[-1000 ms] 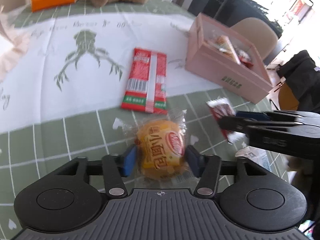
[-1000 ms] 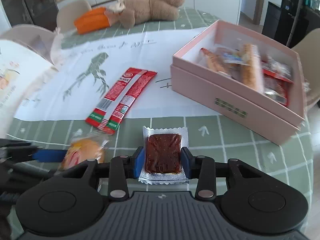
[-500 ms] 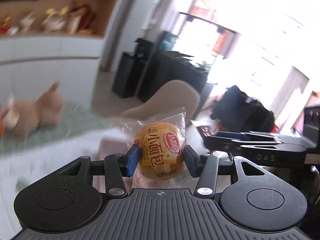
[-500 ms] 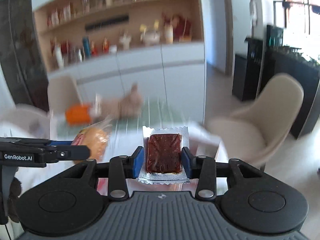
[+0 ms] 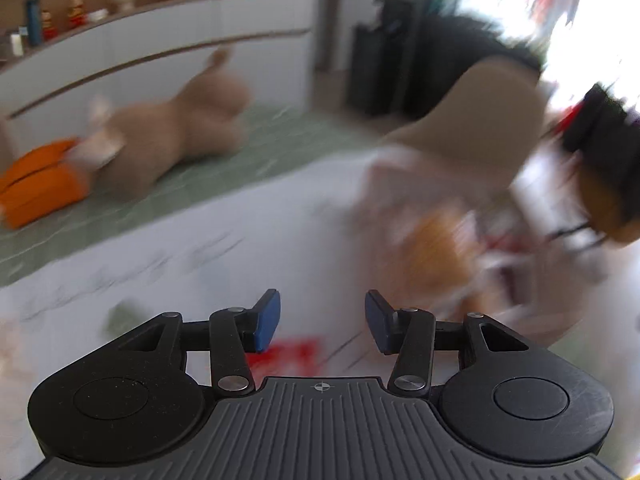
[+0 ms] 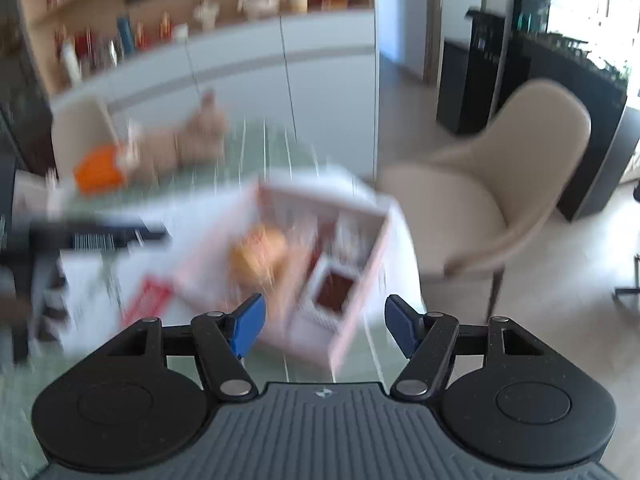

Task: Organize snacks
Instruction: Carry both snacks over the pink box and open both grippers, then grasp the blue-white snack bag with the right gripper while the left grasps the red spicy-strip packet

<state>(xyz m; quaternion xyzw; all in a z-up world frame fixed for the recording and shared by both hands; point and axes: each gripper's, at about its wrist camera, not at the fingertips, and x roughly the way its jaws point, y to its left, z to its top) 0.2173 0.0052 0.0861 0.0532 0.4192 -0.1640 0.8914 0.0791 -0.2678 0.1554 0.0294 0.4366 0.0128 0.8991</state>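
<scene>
Both views are motion-blurred. My left gripper (image 5: pixel 322 322) is open and empty above the white cloth. My right gripper (image 6: pixel 324 328) is open and empty above the pink snack box (image 6: pixel 360 312). In the right wrist view the yellow bun pack (image 6: pixel 260 254) and the dark red jelly pack (image 6: pixel 334 290) lie inside the box. In the left wrist view the bun pack (image 5: pixel 436 248) is an orange blur in the box (image 5: pixel 384 184) to the right. The long red snack pack (image 6: pixel 148 298) lies on the cloth left of the box; it also shows in the left wrist view (image 5: pixel 288 354).
A brown plush toy (image 5: pixel 180 132) and an orange item (image 5: pixel 36 184) lie at the table's far side. A beige chair (image 6: pixel 500 184) stands right of the table. The left gripper's arm (image 6: pixel 96 234) shows at the left of the right wrist view.
Both grippers have opened and let go: the bun pack and the jelly pack have dropped into the pink box. Both cameras have tilted back down toward the table.
</scene>
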